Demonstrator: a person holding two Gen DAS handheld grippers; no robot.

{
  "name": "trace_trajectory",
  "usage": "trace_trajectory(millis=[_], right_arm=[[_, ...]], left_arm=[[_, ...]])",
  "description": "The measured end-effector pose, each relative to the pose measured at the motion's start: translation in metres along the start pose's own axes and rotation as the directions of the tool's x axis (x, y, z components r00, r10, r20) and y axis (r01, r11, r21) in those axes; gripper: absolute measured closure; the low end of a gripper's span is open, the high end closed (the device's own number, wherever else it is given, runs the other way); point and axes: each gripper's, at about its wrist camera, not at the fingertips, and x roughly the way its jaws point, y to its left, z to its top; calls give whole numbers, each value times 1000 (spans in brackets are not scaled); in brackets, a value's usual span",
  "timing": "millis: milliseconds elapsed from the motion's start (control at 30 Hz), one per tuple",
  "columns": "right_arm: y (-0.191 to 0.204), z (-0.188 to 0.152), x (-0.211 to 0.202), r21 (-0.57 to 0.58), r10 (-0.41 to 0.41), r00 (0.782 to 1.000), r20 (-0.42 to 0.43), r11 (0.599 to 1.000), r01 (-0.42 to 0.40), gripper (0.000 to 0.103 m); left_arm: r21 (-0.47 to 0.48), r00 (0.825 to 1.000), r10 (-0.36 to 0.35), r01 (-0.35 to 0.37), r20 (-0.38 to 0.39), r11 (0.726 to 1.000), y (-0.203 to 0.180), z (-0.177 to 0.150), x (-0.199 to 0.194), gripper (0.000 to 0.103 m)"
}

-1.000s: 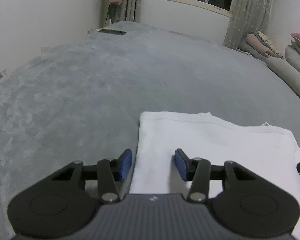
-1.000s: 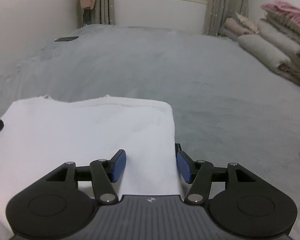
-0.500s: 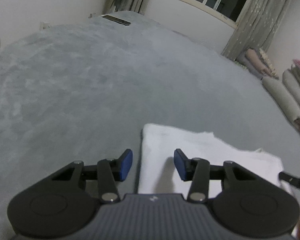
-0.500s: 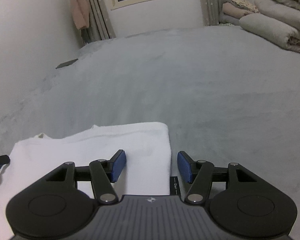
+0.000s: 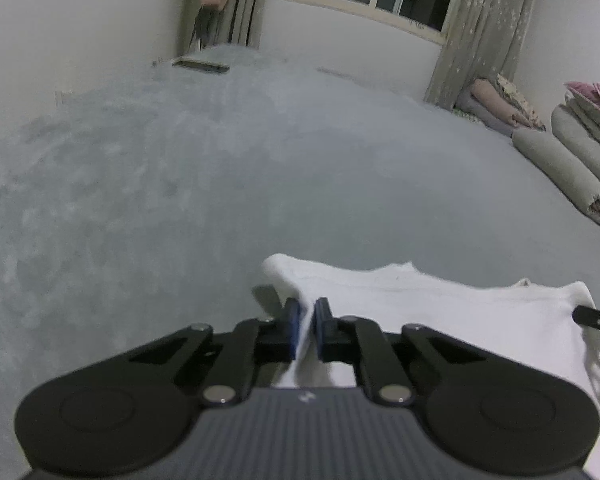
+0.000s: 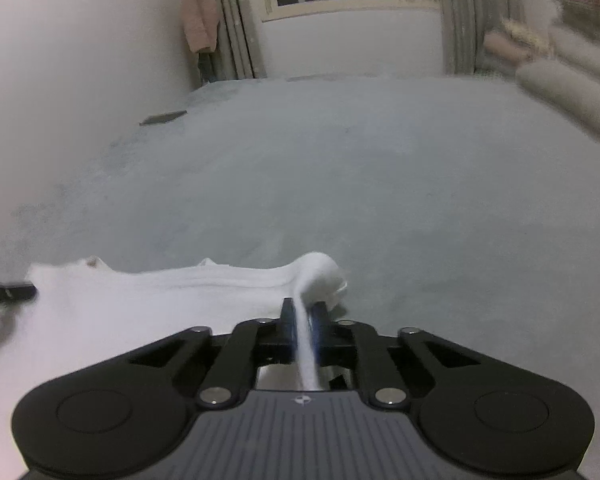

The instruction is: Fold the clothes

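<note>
White garment [image 5: 440,320]: lies on the grey bed cover [image 5: 260,180], already doubled into a broad rectangle, its far edge showing stacked layers; its two near corners are lifted off the cover.
Feel: soft, light and limp by the look of it; it bunches into a rounded wad [image 6: 322,276] past the right pinch and sags between the two holds. Not fragile, little risk of slipping from padded fingers, but the layers may slide apart.
Where to hold: at the corners, pinching every layer together; a hold on the top layer alone would, I judge, let the fold open.
Left gripper [image 5: 307,326]: closed down to a sliver, with the garment's left corner pinched between its blue pads.
Right gripper [image 6: 303,320]: clamped on the garment's right corner, a strip of cloth running back through the fingers; this view is blurred, so how many layers it has is uncertain.
Phone-like slab [image 5: 201,65]: far beyond the garment, by the wall.
Rolled bedding [image 5: 560,164]: well to the garment's right.
</note>
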Motion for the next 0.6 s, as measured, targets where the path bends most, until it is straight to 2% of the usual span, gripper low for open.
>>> trace_trajectory(millis=[133, 367, 467, 600], right_arm=[[5, -1, -11, -23, -28, 999, 23, 999, 29, 97], [5, 4, -20, 8, -87, 993, 79, 996, 86, 98], [8, 8, -9, 19, -129, 991, 45, 992, 128, 98], [15, -3, 16, -11, -201, 979, -28, 980, 201, 96]], left_arm=[[6, 998, -9, 8, 64, 1000, -5, 5, -12, 97], [30, 996, 50, -52, 73, 998, -12, 4, -5, 96], [40, 994, 76, -79, 77, 996, -15, 3, -2, 96], [53, 990, 111, -115, 82, 992, -19, 2, 2, 87]])
